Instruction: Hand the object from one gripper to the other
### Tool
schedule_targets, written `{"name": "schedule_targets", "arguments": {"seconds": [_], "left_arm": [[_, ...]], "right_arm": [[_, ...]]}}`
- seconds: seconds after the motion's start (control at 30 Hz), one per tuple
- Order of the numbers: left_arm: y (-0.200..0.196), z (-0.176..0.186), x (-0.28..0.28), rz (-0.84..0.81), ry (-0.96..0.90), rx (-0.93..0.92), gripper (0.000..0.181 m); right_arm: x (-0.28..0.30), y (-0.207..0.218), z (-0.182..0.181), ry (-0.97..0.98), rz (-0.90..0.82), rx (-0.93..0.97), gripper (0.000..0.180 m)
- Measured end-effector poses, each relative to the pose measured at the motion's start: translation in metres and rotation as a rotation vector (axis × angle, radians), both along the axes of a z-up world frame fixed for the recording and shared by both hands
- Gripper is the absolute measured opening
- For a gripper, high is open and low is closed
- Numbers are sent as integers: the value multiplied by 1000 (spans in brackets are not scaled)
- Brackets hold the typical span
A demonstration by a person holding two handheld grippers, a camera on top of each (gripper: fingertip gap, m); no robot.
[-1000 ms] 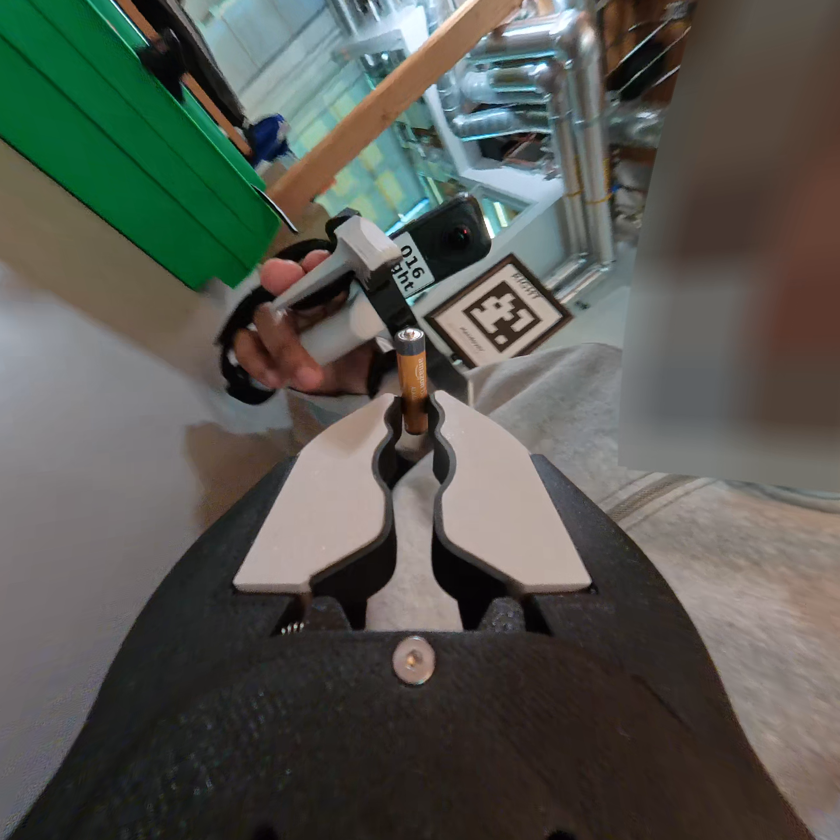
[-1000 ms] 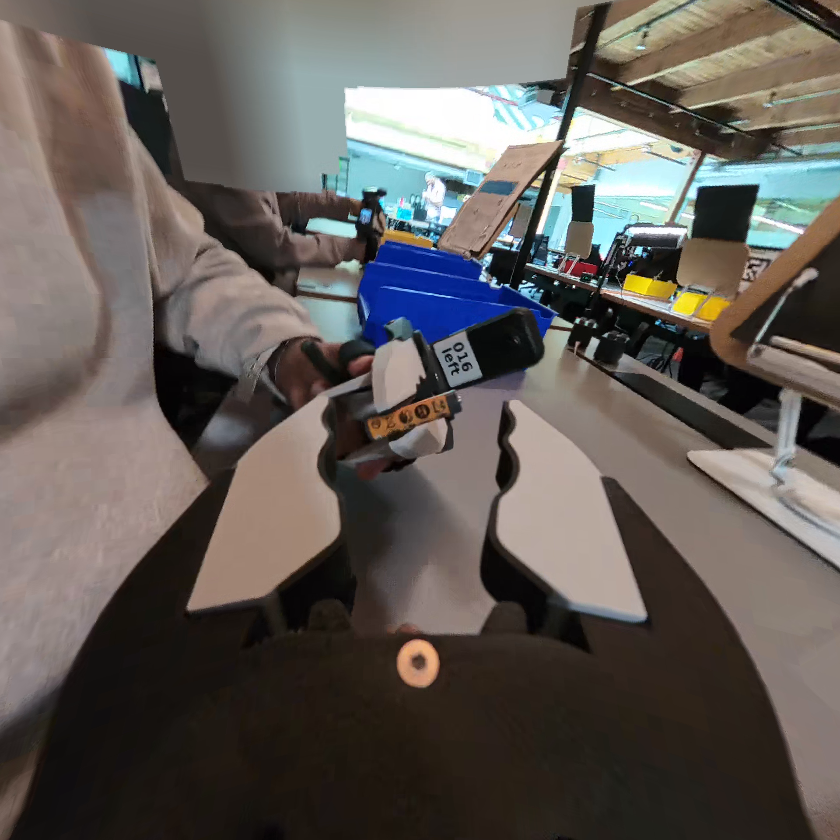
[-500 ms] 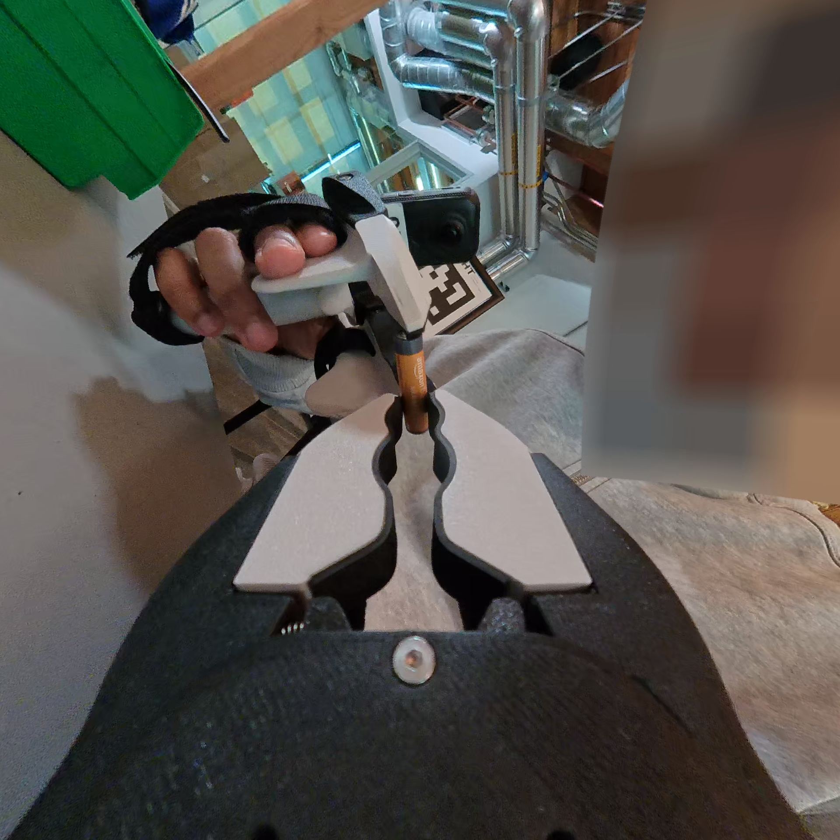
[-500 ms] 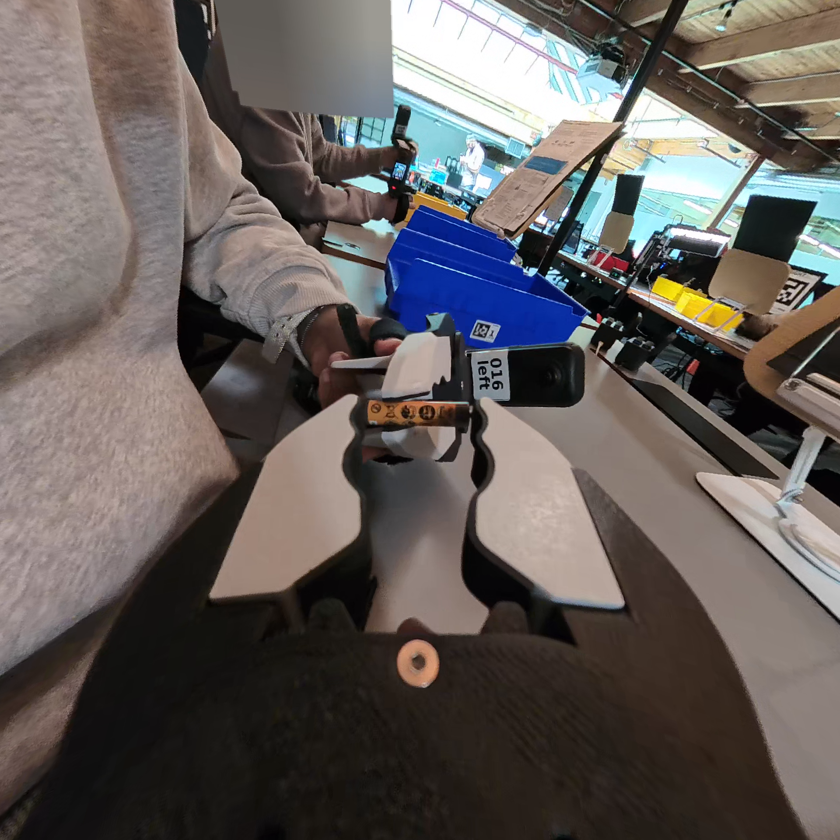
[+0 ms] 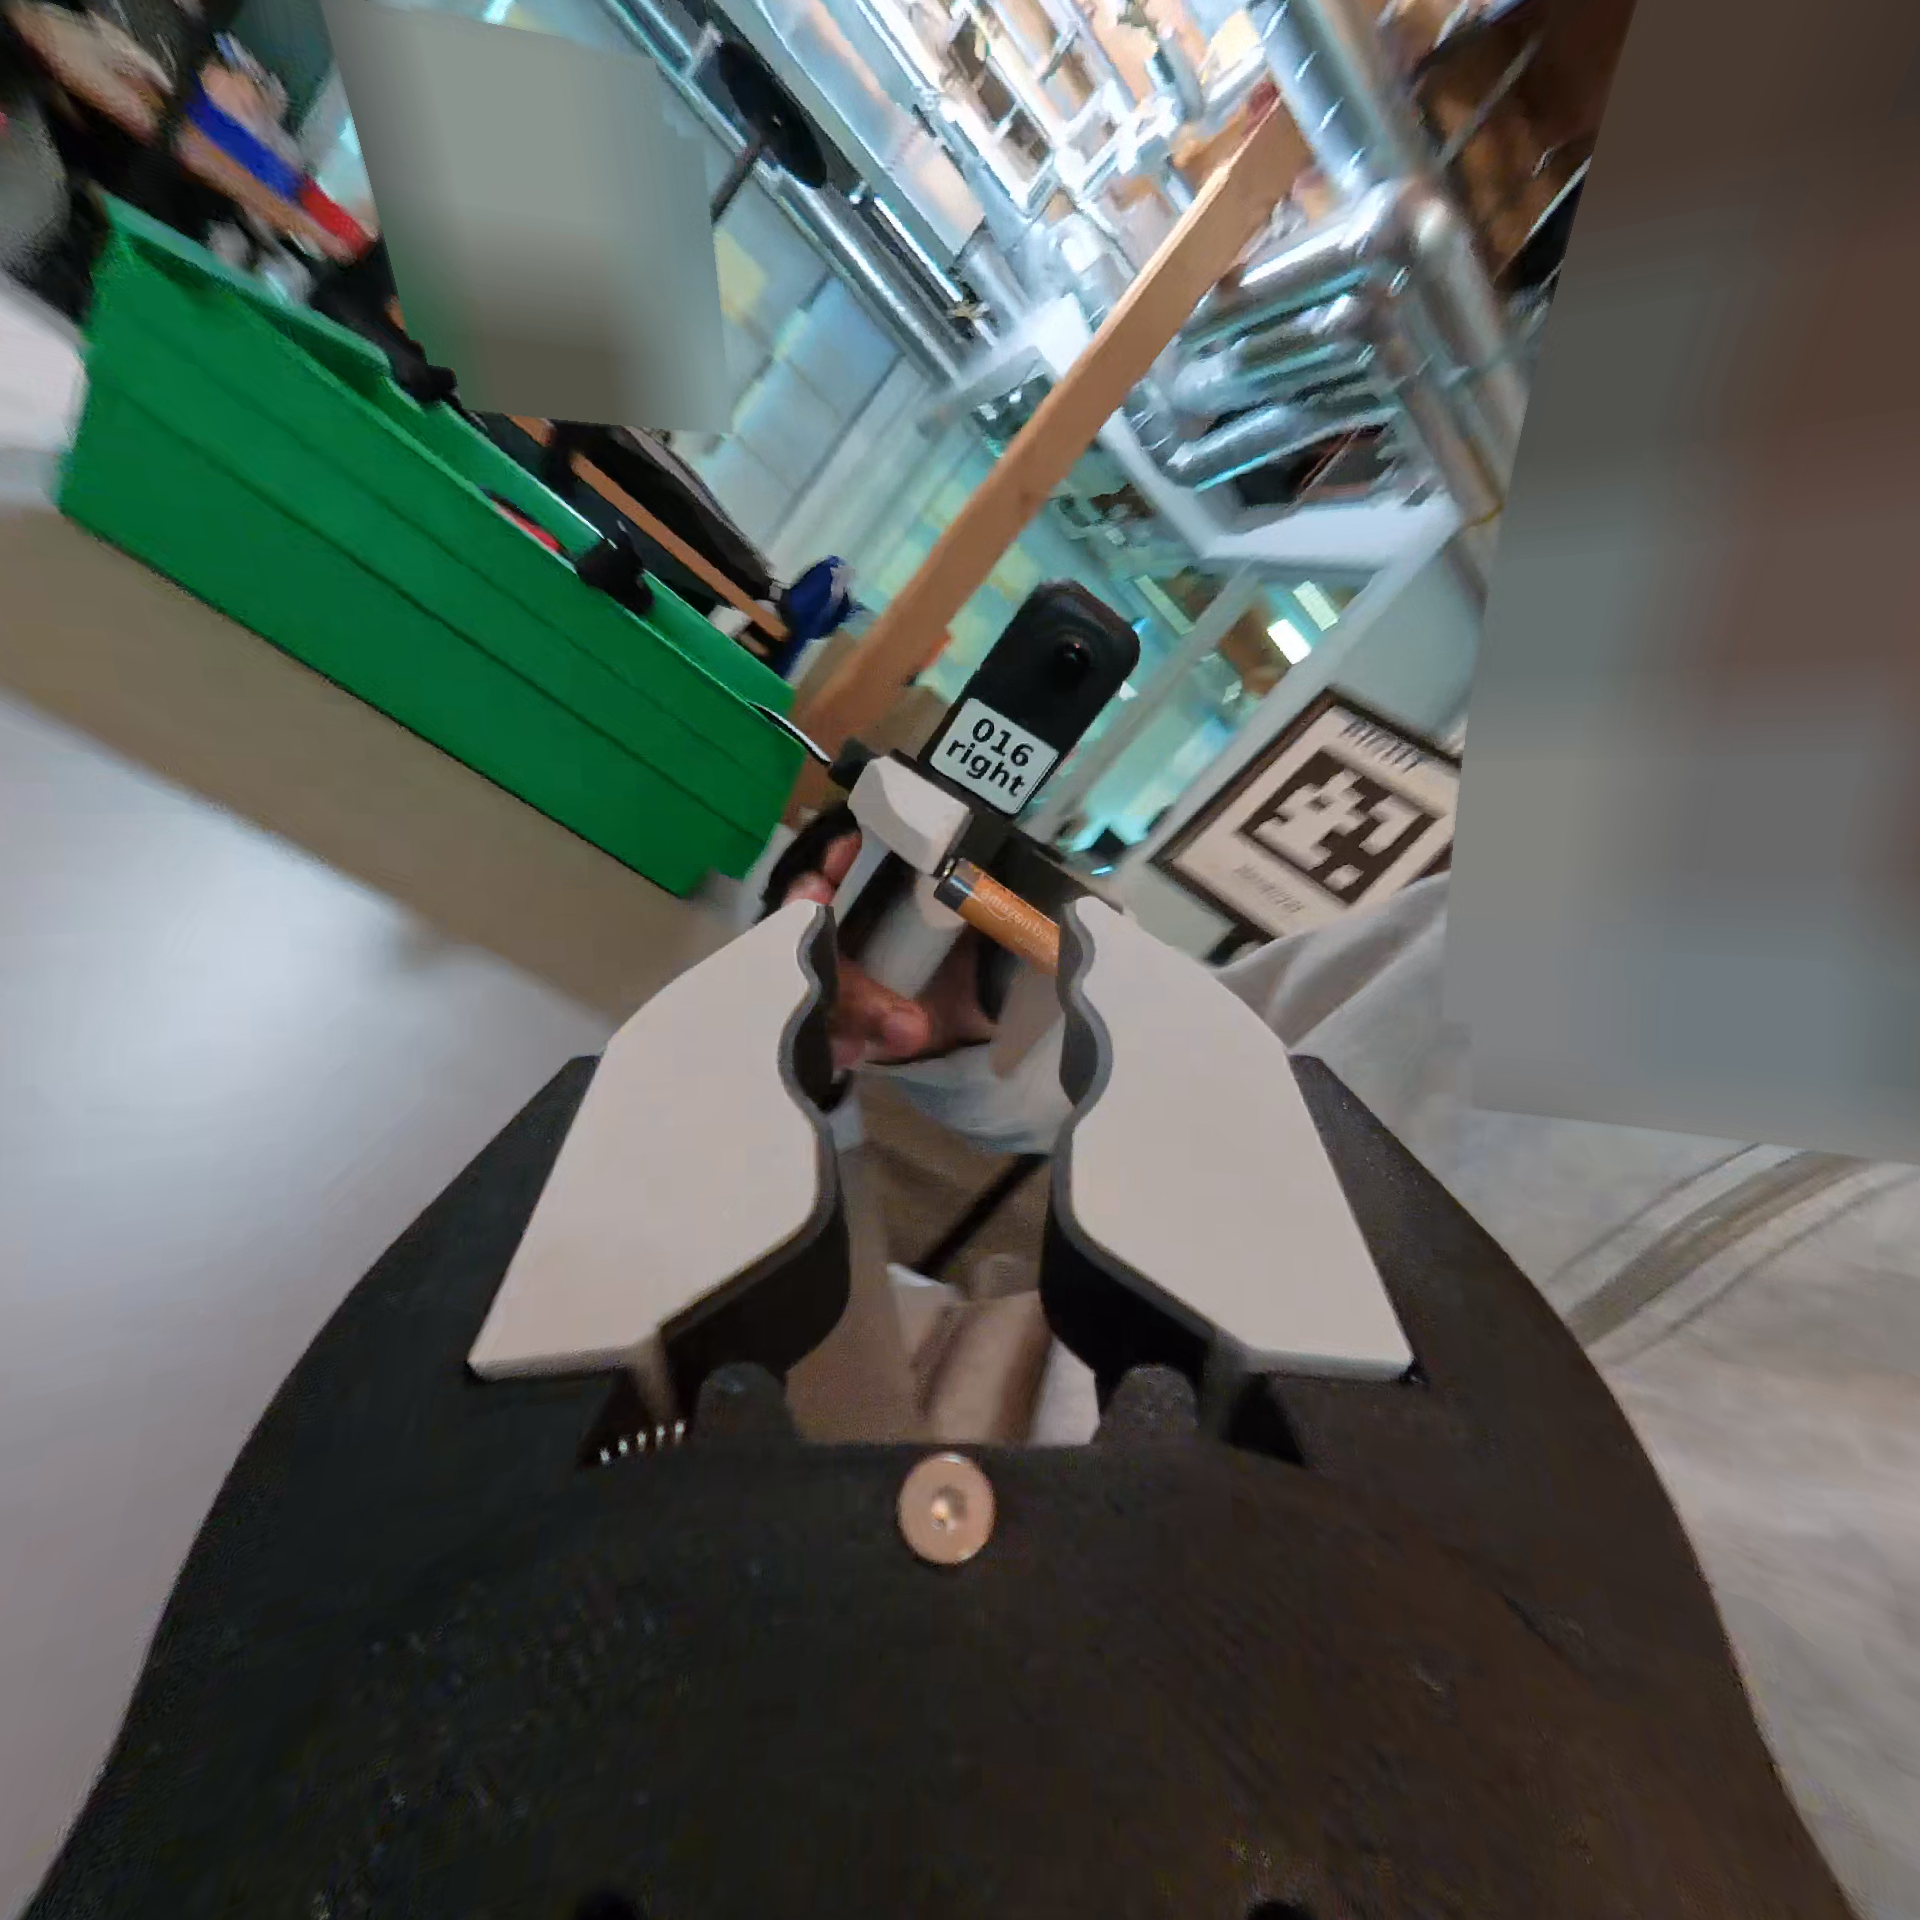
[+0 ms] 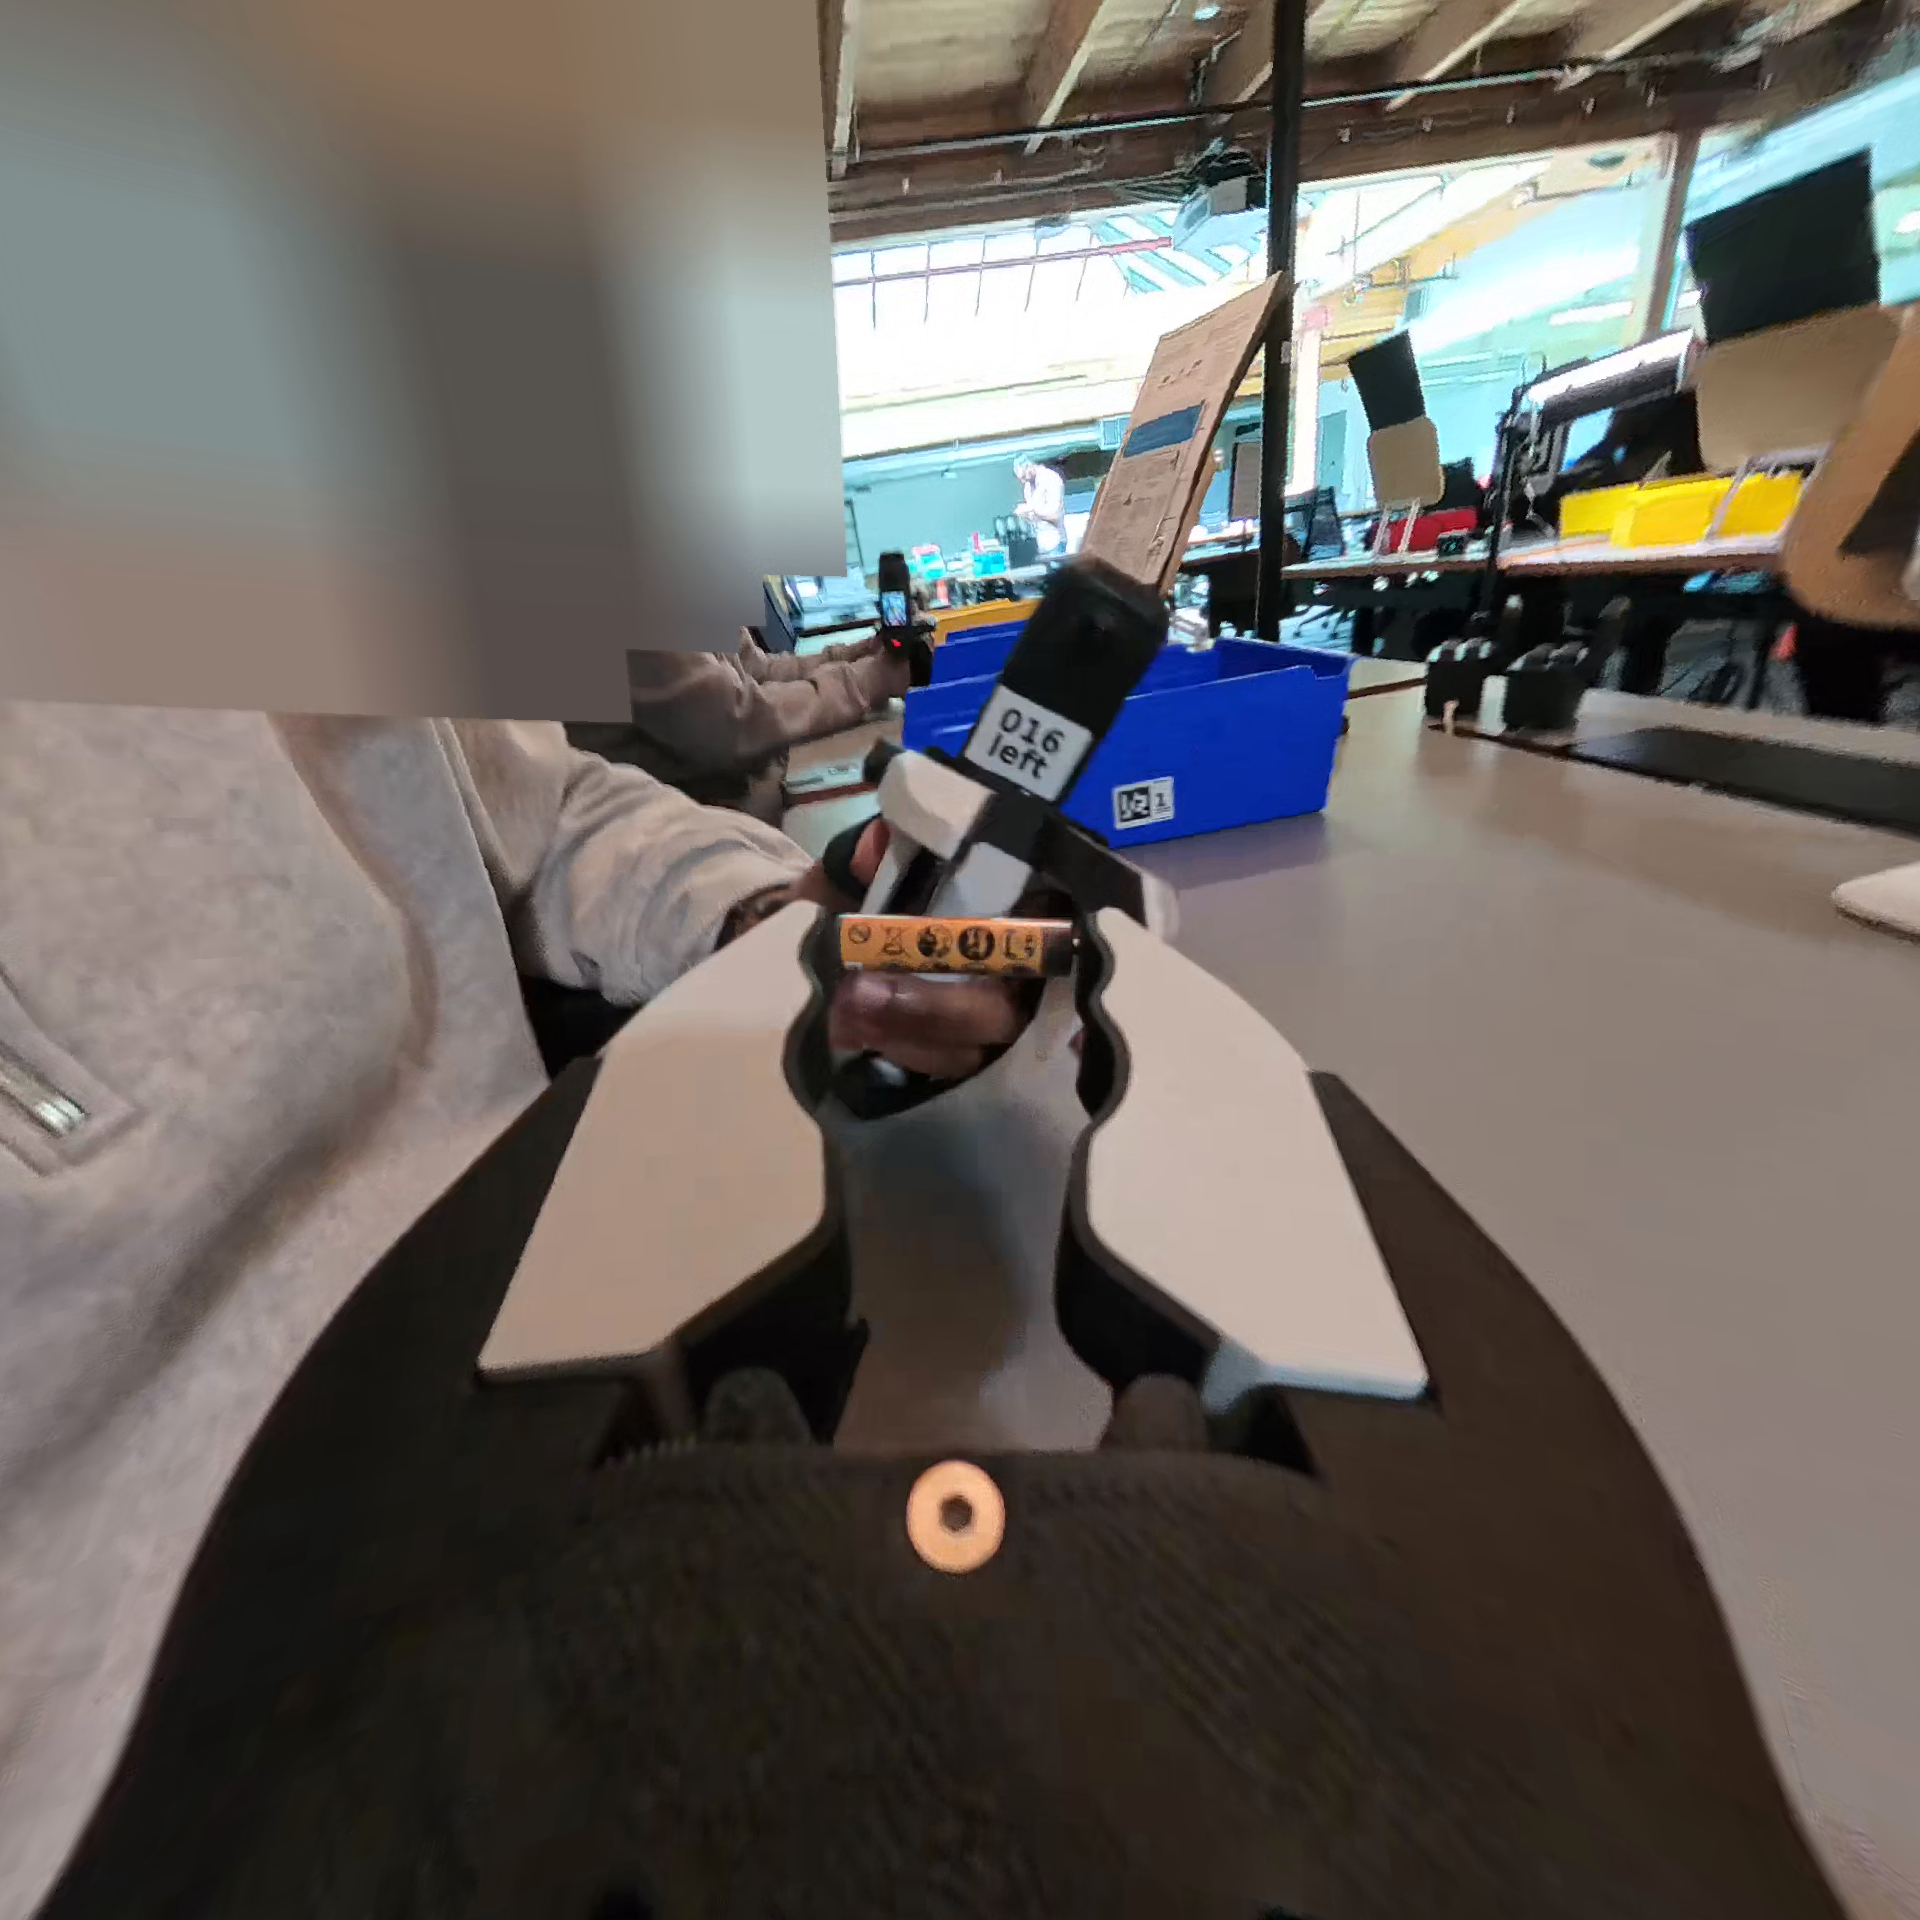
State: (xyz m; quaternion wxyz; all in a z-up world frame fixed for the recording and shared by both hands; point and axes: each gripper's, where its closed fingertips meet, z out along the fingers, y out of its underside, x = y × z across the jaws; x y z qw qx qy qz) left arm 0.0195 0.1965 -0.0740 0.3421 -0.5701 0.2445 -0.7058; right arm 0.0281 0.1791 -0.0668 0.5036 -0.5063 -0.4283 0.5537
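Observation:
A small orange-and-black battery [image 6: 956,943] lies crosswise between the tips of my right gripper [image 6: 951,935], which is shut on its two ends, in the air above the grey table [image 6: 1507,987]. My left gripper [image 5: 945,925] is open and empty. It faces the right gripper [image 5: 935,842], which shows just beyond its tips with the battery [image 5: 997,916] in it. In the right wrist view the left gripper [image 6: 966,842] sits close behind the battery, apart from it. A hand holds each gripper.
Green bins [image 5: 395,582] stand on the table to the left. A blue bin [image 6: 1195,738] stands behind the left gripper. A black-and-white marker board [image 5: 1340,831] is at the right. The person's grey sweatshirt [image 6: 260,987] fills the near side.
The battery has passed from my left gripper to my right. The right jaws closed on its ends. The left jaws opened and drew back a little.

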Motion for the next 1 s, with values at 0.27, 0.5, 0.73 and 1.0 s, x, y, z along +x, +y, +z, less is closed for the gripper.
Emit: {"name": "schedule_targets", "arguments": {"seconds": [0.27,0.5,0.73,1.0], "left_arm": [[-16,2,9,229,316,688,30],[-24,-11,19,241,426,885,16],[-17,-2,10,207,327,690,9],[-6,3,0,88,123,283,9]], "right_arm": [[-3,12,-14,34,121,-588,45],[-12,5,-21,31,218,-795,46],[-2,24,-12,140,98,-681,60],[-11,5,-21,-47,56,-299,39]]}}
